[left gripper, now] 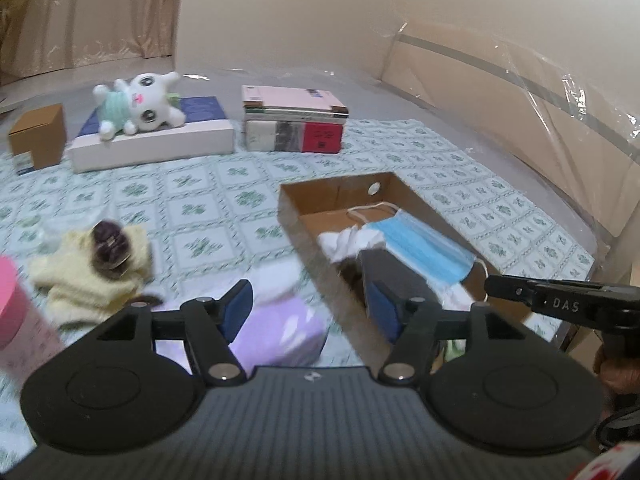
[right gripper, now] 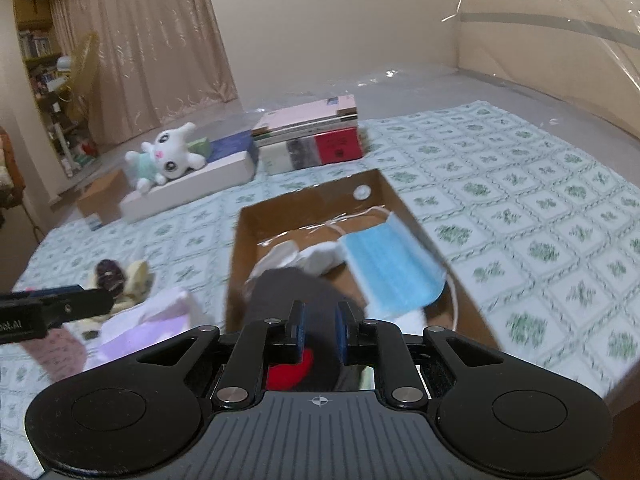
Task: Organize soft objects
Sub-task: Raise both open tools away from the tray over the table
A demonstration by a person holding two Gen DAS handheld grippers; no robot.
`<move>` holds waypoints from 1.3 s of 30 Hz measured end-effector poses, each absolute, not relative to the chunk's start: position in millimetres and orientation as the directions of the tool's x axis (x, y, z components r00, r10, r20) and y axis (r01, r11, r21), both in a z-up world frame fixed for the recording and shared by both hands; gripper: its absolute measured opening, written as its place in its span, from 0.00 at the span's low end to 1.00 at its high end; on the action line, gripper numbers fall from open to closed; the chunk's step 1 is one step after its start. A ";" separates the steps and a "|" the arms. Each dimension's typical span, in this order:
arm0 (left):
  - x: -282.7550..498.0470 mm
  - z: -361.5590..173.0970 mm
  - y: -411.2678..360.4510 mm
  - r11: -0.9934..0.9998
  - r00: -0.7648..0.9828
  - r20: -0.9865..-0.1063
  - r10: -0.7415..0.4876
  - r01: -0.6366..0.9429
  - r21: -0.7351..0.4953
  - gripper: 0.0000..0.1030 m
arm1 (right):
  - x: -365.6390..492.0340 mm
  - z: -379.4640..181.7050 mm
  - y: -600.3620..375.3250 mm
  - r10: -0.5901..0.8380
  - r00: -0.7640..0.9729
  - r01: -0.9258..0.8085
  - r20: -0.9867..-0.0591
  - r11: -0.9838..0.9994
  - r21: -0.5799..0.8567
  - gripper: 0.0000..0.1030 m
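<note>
An open cardboard box [left gripper: 340,194] [right gripper: 296,204] lies on the bed. Inside are a blue face mask [left gripper: 424,246] [right gripper: 390,266] and a white cloth [left gripper: 352,240] [right gripper: 304,258]. My right gripper [right gripper: 318,334] is shut on a dark grey cloth with a red patch [right gripper: 292,292] at the box's near end; the cloth also shows in the left wrist view [left gripper: 394,270]. My left gripper [left gripper: 310,308] is open and empty above a lilac cloth [left gripper: 280,332] [right gripper: 148,334]. A yellow knitted item with a dark piece on it [left gripper: 96,272] [right gripper: 120,278] lies to the left.
A white plush toy [left gripper: 140,102] [right gripper: 168,158] lies on a flat white box [left gripper: 160,144]. Stacked books [left gripper: 294,124] [right gripper: 312,136] stand behind the cardboard box. A small brown box [left gripper: 38,138] sits far left. A pink cylinder [left gripper: 20,320] is at the left edge. The patterned cover [right gripper: 520,208] stretches right.
</note>
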State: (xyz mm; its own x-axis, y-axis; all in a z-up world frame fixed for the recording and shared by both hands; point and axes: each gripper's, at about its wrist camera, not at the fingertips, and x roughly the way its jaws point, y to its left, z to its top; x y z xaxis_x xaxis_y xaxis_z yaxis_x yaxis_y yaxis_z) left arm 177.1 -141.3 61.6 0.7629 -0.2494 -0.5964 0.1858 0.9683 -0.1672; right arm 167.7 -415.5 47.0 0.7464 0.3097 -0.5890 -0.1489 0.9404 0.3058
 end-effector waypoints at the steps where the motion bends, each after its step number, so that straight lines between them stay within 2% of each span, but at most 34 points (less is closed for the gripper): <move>1: 169.4 61.0 -138.1 0.969 0.764 -0.597 -0.245 0.180 -0.167 0.61 | 160.5 47.7 -411.6 0.314 0.746 -0.148 -0.587 0.938 0.313 0.16; 4: 143.9 60.5 -126.0 0.973 0.769 -0.597 -0.228 0.159 -0.167 0.61 | 140.9 49.0 -397.7 0.326 0.745 -0.155 -0.582 0.934 0.323 0.19; 5: 137.2 60.4 -121.7 0.974 0.771 -0.596 -0.224 0.153 -0.167 0.62 | 135.3 49.2 -392.2 0.327 0.743 -0.159 -0.584 0.934 0.320 0.26; 8: 115.0 61.3 -106.5 0.978 0.781 -0.592 -0.201 0.133 -0.158 0.64 | 118.2 50.6 -373.3 0.340 0.742 -0.184 -0.577 0.932 0.313 0.56; 9: 108.9 61.8 -102.2 0.980 0.784 -0.590 -0.193 0.126 -0.153 0.64 | 113.4 51.1 -367.3 0.347 0.742 -0.193 -0.574 0.930 0.312 0.59; 17: 70.3 60.2 -54.3 0.994 0.807 -0.581 -0.103 0.065 -0.086 0.66 | 86.8 53.8 -326.7 0.401 0.712 -0.239 -0.577 0.910 0.338 0.61; 26: 43.3 66.2 -16.5 0.999 0.855 -0.517 -0.038 0.023 -0.035 0.66 | 70.3 57.4 -289.8 0.436 0.686 -0.292 -0.582 0.898 0.329 0.62; 39: 27.9 67.8 18.6 0.998 0.855 -0.519 -0.010 -0.027 -0.065 0.66 | 63.7 56.7 -267.0 0.456 0.669 -0.320 -0.586 0.889 0.327 0.62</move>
State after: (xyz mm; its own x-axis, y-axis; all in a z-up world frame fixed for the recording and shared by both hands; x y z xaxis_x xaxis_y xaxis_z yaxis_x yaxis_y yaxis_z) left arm 27.9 18.6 67.8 0.8547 -0.0104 -0.5190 -0.0273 0.9975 -0.0649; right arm 63.7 -267.0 56.7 0.6694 0.4565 -0.5862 -0.3201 0.8892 0.3269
